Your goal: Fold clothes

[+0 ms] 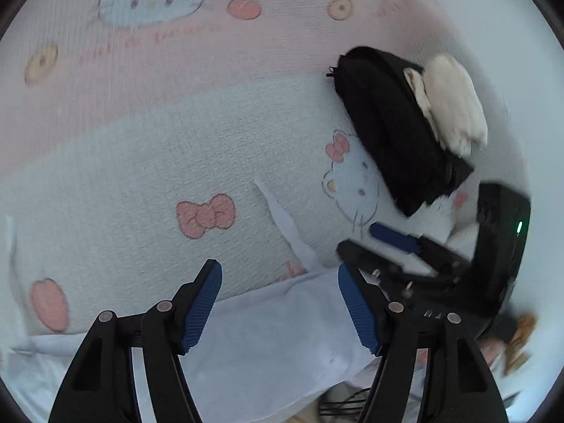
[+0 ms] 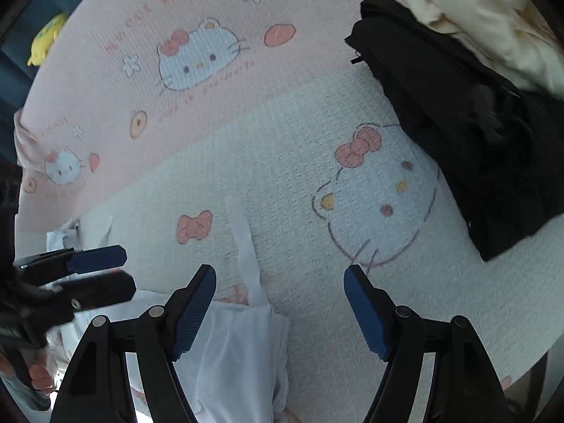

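Observation:
A white garment [image 1: 282,335] lies on the bed cover at the bottom of the left wrist view, with a thin strap running up from it. My left gripper [image 1: 278,271] hovers over it, open, with nothing pressed between the blue pads. In the right wrist view the same white garment [image 2: 232,352] lies under the left finger of my right gripper [image 2: 280,271], which is open and empty. The right gripper [image 1: 380,246] also shows at the right of the left wrist view. The left gripper [image 2: 105,273] shows at the left edge of the right wrist view.
A pink and white bed cover [image 1: 141,158] with cartoon cat prints fills both views. A folded black garment [image 2: 458,123] with a cream one [image 2: 493,28] on top sits at the right. A yellow plush toy [image 2: 46,38] lies beyond the cover's far left edge.

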Tool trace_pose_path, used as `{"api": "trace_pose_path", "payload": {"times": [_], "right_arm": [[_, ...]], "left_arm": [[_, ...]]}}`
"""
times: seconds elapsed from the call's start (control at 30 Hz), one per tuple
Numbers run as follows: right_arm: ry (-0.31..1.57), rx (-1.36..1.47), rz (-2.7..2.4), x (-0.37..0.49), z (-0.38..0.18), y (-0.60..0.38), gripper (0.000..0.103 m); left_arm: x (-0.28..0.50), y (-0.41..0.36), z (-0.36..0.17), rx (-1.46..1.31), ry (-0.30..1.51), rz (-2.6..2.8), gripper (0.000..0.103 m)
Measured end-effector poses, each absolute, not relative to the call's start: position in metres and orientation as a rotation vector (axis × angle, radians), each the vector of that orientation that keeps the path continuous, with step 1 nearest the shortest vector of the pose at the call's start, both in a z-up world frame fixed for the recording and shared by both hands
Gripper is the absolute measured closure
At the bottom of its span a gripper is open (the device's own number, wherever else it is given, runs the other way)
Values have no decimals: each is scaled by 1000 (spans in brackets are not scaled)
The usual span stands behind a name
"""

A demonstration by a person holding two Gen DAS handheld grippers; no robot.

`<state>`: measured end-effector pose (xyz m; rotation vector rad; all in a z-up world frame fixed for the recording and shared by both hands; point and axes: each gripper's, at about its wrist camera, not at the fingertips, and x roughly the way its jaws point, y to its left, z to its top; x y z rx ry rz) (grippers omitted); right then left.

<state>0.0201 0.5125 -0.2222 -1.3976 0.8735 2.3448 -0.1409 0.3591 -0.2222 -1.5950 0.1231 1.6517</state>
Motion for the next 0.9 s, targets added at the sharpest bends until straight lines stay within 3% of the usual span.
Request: {"api": "trace_pose_path", "payload": {"times": [0.2,0.3,0.47,0.53,0.6,0.7,0.83,0.87,0.9], "right_arm": [[773,-1547,2369,4,-234,504,28],[828,-1573,2378,6,-241,508,29],[842,-1545,2407,13,-240,515,29],[831,-1523,2415,12,-241,516,39],[797,-1553,2408,5,-244,513,42],[734,-1597,2415,-5,-247,506,42],[786,-1642,2460,-14,-246,503,43],[807,-1648,2466,-14,-247,505,43],[829,-1655,2472,-14,-248,506,43]], "left_arm": [[-172,370,-257,-1740,-214,1536,36],[-183,380,-273,-1777,-330,1516,36],[-181,407,-292,-1816,-251,1530,36],[-177,414,-292,-1790,-193,1558,36],[-174,422,-292,-1763,-136,1585,36],[-173,424,-295,-1746,-177,1574,37],[-175,412,-298,-1712,-267,1550,37],[-174,409,-299,-1709,-281,1542,42],[-174,406,-301,-1717,-287,1538,52]]}}
